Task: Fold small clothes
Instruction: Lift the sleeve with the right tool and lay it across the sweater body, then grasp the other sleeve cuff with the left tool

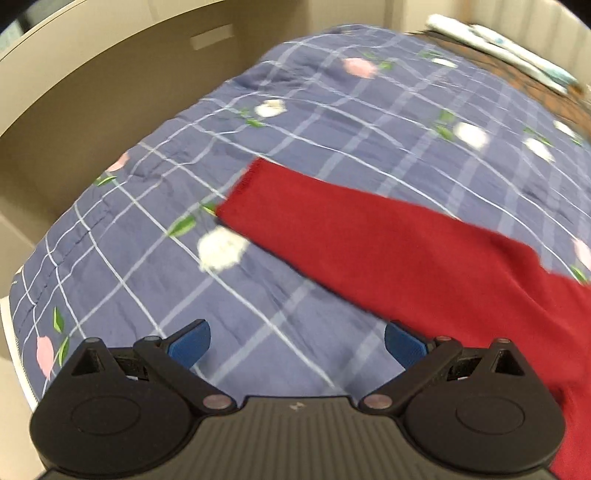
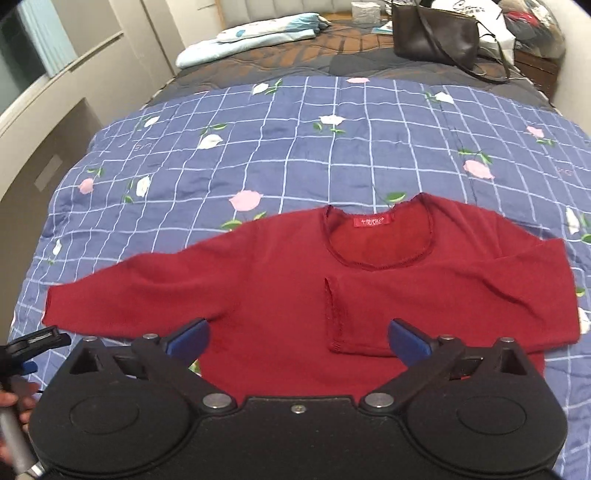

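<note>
A small dark red long-sleeved top [image 2: 280, 280] lies flat on the blue checked floral quilt [image 2: 295, 147], neck away from me. Its right sleeve [image 2: 424, 310] is folded across the chest, cuff near the middle. Its left sleeve [image 2: 122, 291] stretches straight out to the left. My right gripper [image 2: 298, 341] hovers open over the lower chest, nothing between its blue pads. My left gripper [image 1: 297, 341] is open above bare quilt [image 1: 258, 325], just short of the outstretched sleeve [image 1: 351, 243], whose cuff [image 1: 242, 192] points up and left. In the right wrist view, the left gripper's tip [image 2: 37, 341] shows at the far left.
The quilt covers a bed; beige walls [image 1: 92, 92] stand close on the left. At the far end lie a folded white and blue blanket [image 2: 251, 35], a dark handbag [image 2: 436, 35] and bags [image 2: 517, 26]. A hand [image 2: 14, 402] holds the left gripper's handle.
</note>
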### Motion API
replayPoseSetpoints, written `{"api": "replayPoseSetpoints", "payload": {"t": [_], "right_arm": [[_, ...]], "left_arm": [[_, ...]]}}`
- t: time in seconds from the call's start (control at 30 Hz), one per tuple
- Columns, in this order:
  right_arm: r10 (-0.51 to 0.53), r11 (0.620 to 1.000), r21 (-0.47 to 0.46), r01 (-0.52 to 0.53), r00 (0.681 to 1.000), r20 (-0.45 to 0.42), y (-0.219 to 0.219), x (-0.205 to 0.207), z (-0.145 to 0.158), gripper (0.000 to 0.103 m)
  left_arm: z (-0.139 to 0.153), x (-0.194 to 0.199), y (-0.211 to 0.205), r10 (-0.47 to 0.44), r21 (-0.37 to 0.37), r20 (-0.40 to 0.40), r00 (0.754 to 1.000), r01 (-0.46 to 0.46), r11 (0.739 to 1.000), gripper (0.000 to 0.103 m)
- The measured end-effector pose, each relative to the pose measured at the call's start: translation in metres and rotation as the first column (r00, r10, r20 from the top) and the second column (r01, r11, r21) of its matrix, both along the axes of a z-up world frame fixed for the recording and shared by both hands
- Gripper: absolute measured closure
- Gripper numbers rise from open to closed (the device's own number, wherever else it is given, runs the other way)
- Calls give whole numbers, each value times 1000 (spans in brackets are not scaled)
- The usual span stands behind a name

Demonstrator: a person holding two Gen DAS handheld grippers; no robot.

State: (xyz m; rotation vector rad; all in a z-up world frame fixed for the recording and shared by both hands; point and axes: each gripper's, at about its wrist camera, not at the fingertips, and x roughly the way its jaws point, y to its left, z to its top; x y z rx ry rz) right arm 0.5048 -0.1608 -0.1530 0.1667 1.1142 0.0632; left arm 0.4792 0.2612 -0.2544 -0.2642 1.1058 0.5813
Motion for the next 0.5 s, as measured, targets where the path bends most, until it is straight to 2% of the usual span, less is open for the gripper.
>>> {"api": "replayPoseSetpoints", "payload": {"t": [0.13,0.23,0.4,0.5], "right_arm": [[-30,994,-105,25,999,-45,20,12,12,1],[-33,988,-150,27,999,-41,28,17,18,1],[-50,986,-160,41,997,-55,32,23,22,1],[-57,991,-126,49,996,-62,31,25,25,1]], "left_arm": [[-23,22,26,98,29,-18,995,-98,995,0],[-36,30,40,144,38,-27,989,-143,989,0],[-49,39,49,189,29,-44,981,-187,982,0],[-53,43,52,211,3,-45,977,-211,978,0]]}}
